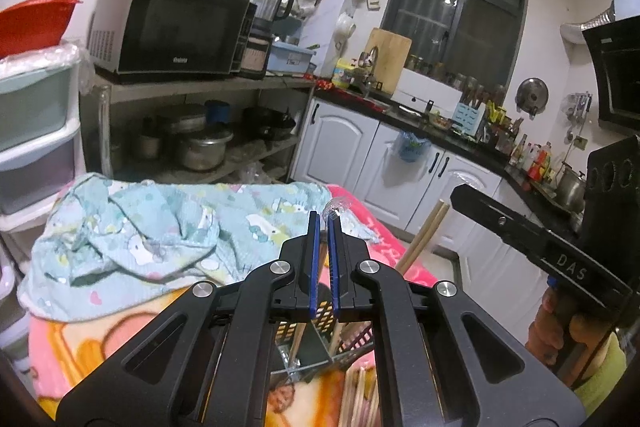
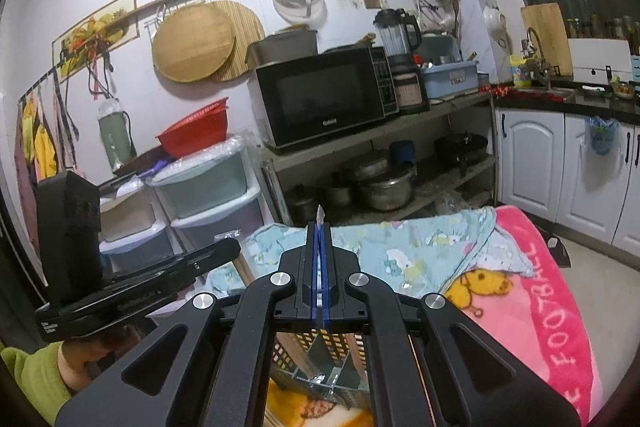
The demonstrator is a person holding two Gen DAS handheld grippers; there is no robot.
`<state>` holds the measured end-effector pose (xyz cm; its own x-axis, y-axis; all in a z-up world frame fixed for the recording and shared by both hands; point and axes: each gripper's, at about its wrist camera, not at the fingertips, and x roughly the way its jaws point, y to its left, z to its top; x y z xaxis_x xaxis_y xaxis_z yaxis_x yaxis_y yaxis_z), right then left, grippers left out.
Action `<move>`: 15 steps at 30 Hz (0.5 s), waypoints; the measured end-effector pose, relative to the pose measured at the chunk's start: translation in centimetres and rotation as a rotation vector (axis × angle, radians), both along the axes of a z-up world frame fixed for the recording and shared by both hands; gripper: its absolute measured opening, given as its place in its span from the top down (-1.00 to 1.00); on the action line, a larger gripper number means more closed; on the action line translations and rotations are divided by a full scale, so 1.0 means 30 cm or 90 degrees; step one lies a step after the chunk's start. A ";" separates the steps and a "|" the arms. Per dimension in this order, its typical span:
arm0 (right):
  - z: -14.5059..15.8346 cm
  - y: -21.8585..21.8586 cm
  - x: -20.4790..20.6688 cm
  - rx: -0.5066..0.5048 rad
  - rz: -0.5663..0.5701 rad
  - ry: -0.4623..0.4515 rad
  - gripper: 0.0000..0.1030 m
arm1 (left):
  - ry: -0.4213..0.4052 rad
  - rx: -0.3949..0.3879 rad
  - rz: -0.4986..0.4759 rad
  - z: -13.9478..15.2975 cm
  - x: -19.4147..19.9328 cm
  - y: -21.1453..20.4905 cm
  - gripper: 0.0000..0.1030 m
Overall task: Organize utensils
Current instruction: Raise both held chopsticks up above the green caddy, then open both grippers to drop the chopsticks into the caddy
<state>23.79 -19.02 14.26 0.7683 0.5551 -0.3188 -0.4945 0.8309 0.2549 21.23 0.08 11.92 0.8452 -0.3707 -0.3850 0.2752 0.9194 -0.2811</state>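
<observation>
Two hand-held grippers are raised over a desk (image 2: 560, 307) covered with a pink blanket (image 1: 60, 347) and a crumpled light blue cloth (image 1: 152, 227).

The left hand-held gripper (image 1: 325, 223) has its blue-padded jaws nearly together, pinching one clear plastic utensil (image 1: 335, 207) whose tip sticks out past the fingertips. The right hand-held gripper (image 2: 319, 227) is likewise clamped on one clear plastic utensil (image 2: 319, 215), a thin pointed end showing above the pads. What kind of utensil each is cannot be told.

Both grippers point level, out across the desk toward the kitchen wall, side by side; each shows in the other's view, held by a hand (image 1: 554, 331) in a green sleeve.

Directly below both sits one dark latticed caddy (image 1: 320, 339) with dividers, resting on the blanket. Wooden chopsticks (image 1: 362, 395) lie beside it, too blurred to count. Two wooden sticks (image 1: 424, 235) show past the desk's far edge.
</observation>
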 end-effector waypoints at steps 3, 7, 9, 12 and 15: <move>-0.026 0.013 0.012 -0.012 -0.004 0.010 0.97 | 0.007 -0.001 0.000 -0.020 0.005 0.004 0.96; -0.057 0.030 0.024 -0.030 -0.013 0.026 0.96 | 0.017 -0.003 0.000 -0.037 0.011 0.009 0.96; -0.070 0.034 0.027 -0.042 -0.020 0.033 0.94 | 0.023 -0.004 0.006 -0.048 0.012 0.016 0.89; -0.084 0.037 0.023 -0.061 -0.033 0.036 0.42 | 0.025 -0.010 0.018 -0.053 0.002 0.033 0.44; -0.093 0.033 0.014 -0.070 -0.044 0.034 0.25 | 0.023 -0.015 0.026 -0.050 -0.014 0.047 0.29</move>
